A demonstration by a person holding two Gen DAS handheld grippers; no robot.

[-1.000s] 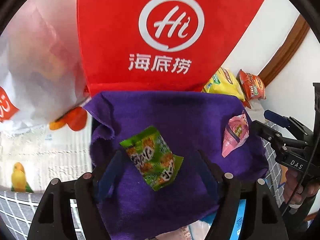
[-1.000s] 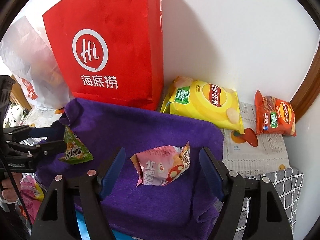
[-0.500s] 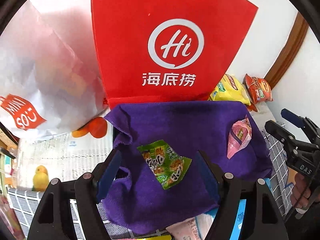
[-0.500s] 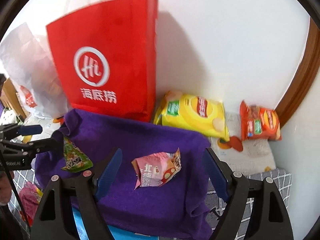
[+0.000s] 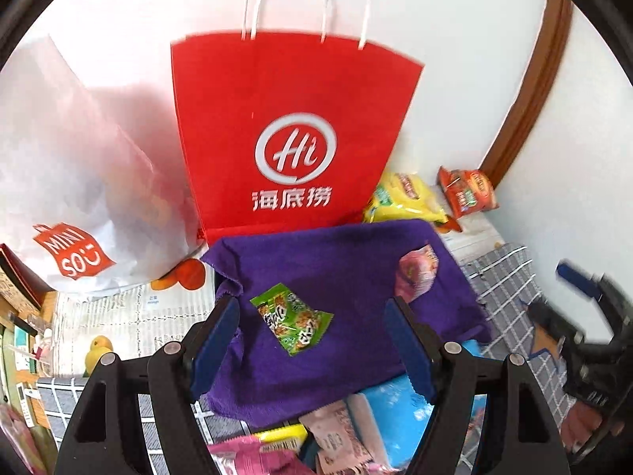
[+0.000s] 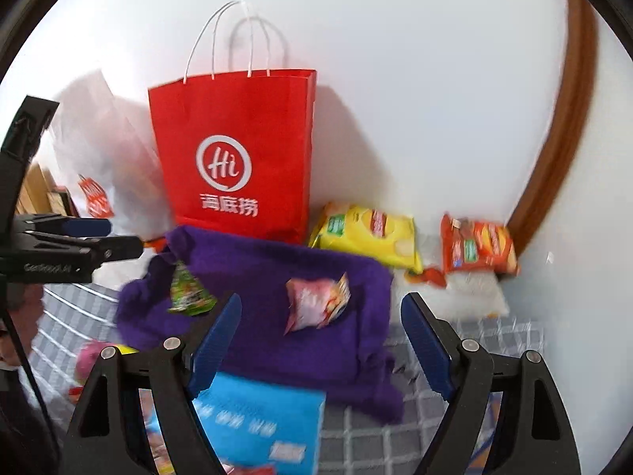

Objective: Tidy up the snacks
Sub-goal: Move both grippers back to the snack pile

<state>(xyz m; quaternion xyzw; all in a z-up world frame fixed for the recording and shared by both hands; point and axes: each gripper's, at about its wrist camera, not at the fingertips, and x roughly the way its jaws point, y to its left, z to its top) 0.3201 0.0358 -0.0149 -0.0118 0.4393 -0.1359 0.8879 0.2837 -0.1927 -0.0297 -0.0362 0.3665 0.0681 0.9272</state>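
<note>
Snacks first: green snack packet [image 5: 292, 318] and pink snack packet [image 5: 415, 275] lie flat on the purple towel [image 5: 324, 261], well apart, green toward the left edge, pink toward the right. Neither is held. More snacks sit around: yellow chip bag [image 6: 368, 235] and orange chip bag [image 6: 476, 247] behind the towel's right end by the wall, blue pack [image 6: 257, 423] and a few pink wrappers at the towel's near edge.

Step in hand, by my read: both packets are set down and the tools are clear of them; next pick likely comes from the near pile or the chip bags. To do it well: come down over one packet only, pads across its short width, pinch the crimped seam or a flat edge, not the puffed middle. Keep the fingers off the towel pile so it doesn't drag and slide the placed packets. Don't crowd the other tool.

Red paper bag [image 5: 292, 138] stands upright against the wall behind the towel, white plastic bag [image 5: 75, 182] beside it on the left.

Left tool [image 5: 312, 350]: jaws apart, nothing between the pads, hovering above the green packet, pitched down. Right tool [image 6: 318, 344]: jaws have just been opening, stand wide, empty, above the pink packet, pitched down too. Right view is motion-blurred.
</note>
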